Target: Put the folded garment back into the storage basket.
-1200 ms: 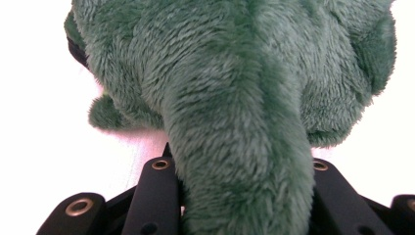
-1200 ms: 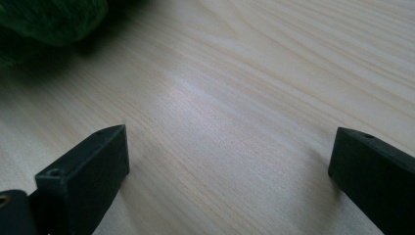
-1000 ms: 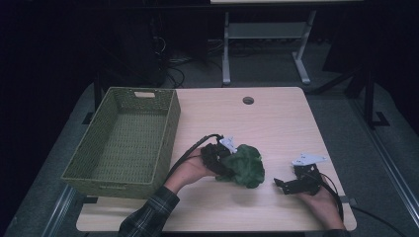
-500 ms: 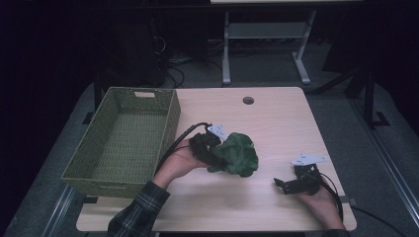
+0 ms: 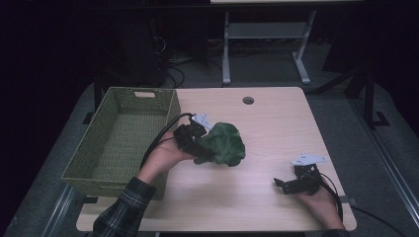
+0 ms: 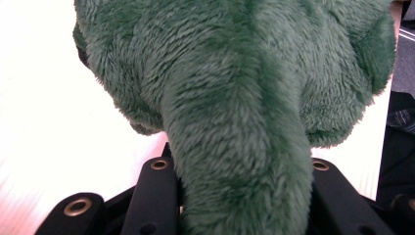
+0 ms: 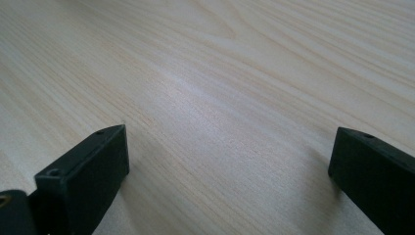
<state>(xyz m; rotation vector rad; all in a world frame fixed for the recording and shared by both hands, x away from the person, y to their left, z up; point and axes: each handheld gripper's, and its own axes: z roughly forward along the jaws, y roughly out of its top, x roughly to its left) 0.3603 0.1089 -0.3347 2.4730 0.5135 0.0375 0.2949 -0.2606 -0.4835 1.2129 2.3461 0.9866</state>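
Green plush toy (image 5: 225, 144) pinched in the left gripper (image 5: 193, 143), up off the table (image 5: 276, 123) just right of the woven basket (image 5: 118, 136).

Mid-carry by the look of it: jaws clamped on a narrow limb of the toy, as seen in the left gripper view, body dangling out front. Right gripper (image 5: 289, 185) parked on the table near the right edge, jaws spread wide, holding nothing. Next up, probably: swing left over the basket rim, lower in, then let go. Needs enough height so the floppy bulk clears the wall.
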